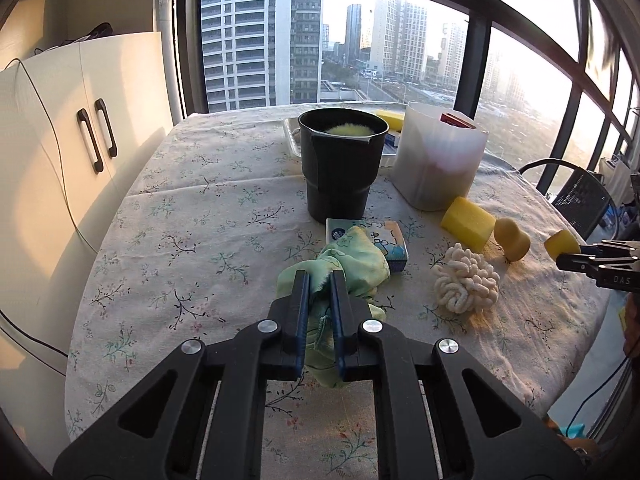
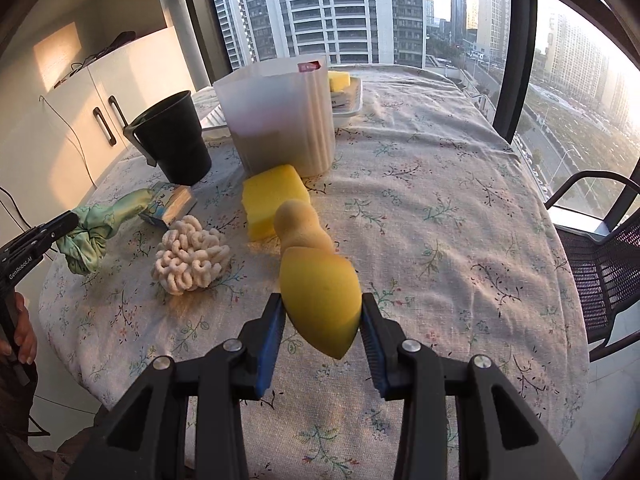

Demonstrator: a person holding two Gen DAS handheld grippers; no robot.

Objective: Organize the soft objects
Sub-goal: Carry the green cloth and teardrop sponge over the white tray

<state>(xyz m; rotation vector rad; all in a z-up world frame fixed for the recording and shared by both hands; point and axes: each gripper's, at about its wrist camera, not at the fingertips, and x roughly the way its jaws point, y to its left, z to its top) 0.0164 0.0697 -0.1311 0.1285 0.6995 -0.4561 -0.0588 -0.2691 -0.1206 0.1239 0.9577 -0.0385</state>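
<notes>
Left gripper (image 1: 320,280) had its fingers clamped on a crumpled pale-green patterned cloth (image 1: 352,268); the cloth bunched between the pads and trailed onto the small blue illustrated tissue pack (image 1: 384,244), probably mid-lift. Right gripper (image 2: 322,316) had its fingers clamped on a yellow teardrop-shaped foam sponge (image 2: 320,300), held clear of the bench (image 2: 440,200), pointed end toward the camera.

Loose on the floral cloth-covered bench: a cream knitted-loop scrubber (image 2: 190,260), a yellow rectangular foam block (image 2: 276,196) and a tan gourd-shaped sponge (image 2: 300,224), close together near the middle.

Black plastic cup (image 1: 340,168) stood upright behind the tissue pack with something pale yellow and fuzzy already inside, so it likely served as a drop-off. White ribbed translucent bin (image 1: 436,156) stood beside it, a red item showing at its rim. A white tray (image 2: 352,108) sat behind both.

Judgement: both soft items were gripped for carrying to the containers; which goes where can't be told.
</notes>
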